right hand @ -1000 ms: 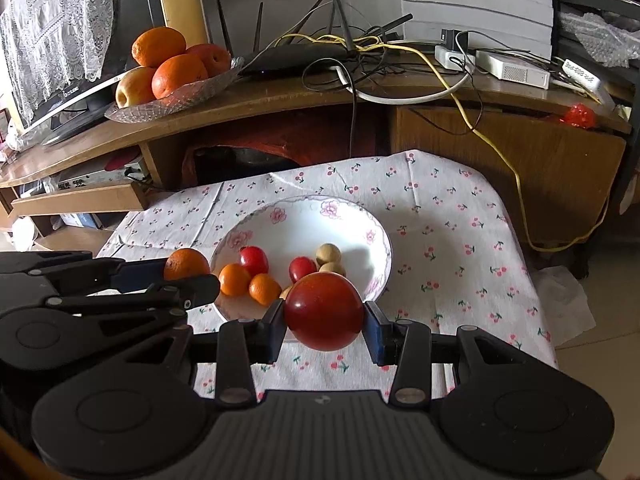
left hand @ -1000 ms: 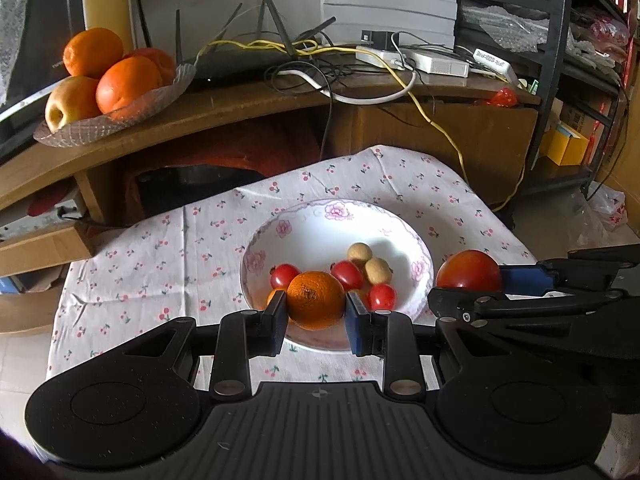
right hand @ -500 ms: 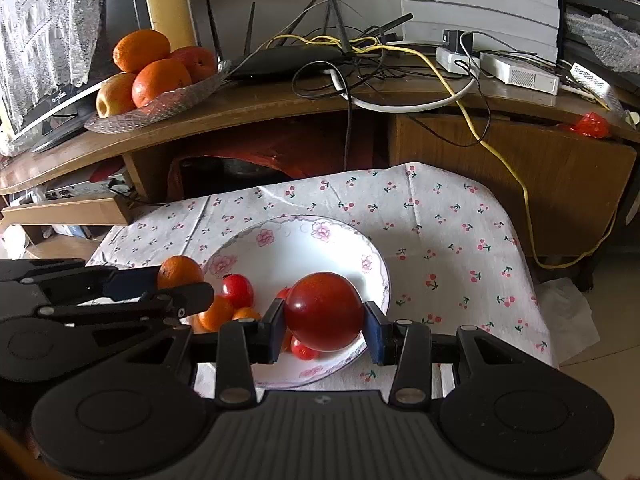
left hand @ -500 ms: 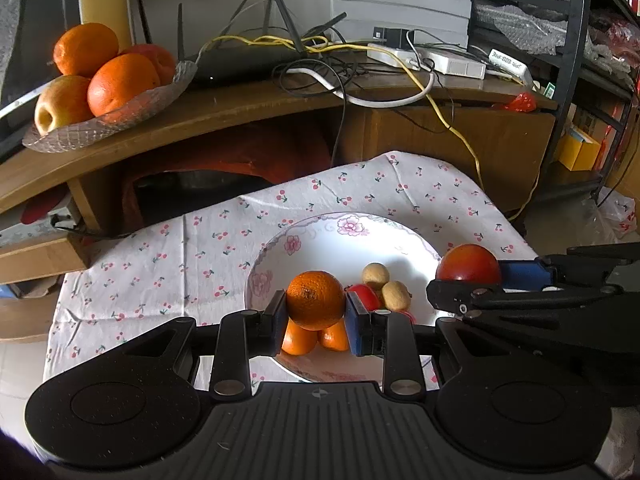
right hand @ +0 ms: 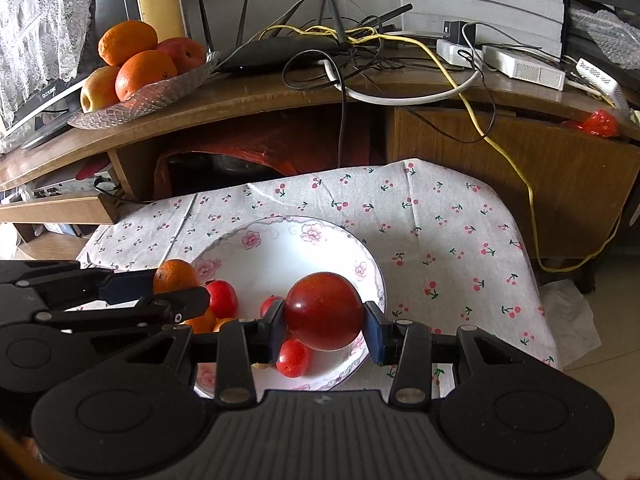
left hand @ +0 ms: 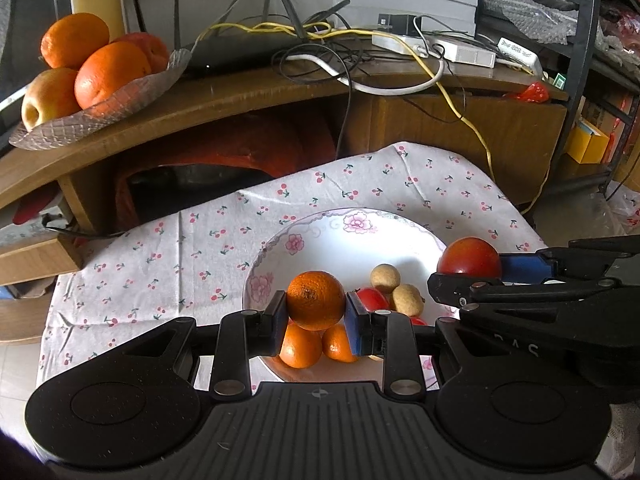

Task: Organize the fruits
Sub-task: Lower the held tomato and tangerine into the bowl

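Risk: your left gripper (left hand: 316,312) clamps an orange (left hand: 315,300), right gripper (right hand: 325,326) a red apple (right hand: 324,311). Both hang over the bowl (right hand: 372,276); a loosened grip drops them onto its fruit.

Bowl (left hand: 276,242) on cloth (left hand: 160,248), fruit inside; behind it, shelf (right hand: 280,92) with dish (right hand: 132,106) at left, cables (right hand: 400,52) at right.
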Tool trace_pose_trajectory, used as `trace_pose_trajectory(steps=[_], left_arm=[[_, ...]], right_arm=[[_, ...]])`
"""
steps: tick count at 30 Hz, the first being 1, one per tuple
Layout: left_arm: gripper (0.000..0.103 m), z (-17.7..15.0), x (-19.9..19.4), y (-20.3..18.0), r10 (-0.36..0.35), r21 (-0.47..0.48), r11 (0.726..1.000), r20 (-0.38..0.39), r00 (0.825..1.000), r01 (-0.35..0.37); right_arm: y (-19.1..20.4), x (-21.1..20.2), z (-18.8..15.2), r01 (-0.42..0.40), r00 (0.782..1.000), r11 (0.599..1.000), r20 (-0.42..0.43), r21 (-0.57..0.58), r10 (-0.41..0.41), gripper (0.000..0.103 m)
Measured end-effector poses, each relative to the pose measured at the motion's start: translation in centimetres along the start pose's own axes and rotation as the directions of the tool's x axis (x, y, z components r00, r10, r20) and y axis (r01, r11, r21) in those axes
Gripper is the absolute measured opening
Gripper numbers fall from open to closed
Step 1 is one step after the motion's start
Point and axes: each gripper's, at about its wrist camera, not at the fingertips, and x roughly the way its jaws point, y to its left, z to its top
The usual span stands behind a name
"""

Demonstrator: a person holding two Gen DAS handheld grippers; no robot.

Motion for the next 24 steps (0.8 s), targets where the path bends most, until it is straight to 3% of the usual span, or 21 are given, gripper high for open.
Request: trace_pose_trajectory(steps=[24], left_arm=[[0.036, 0.6, 3.2, 0.7, 0.008, -0.009, 1.0, -0.046, 0.999, -0.009]], right_arm=[[-0.7, 3.9, 0.9, -0.013, 0.999, 1.0, -0.051, 0.011, 0.014, 0.041]])
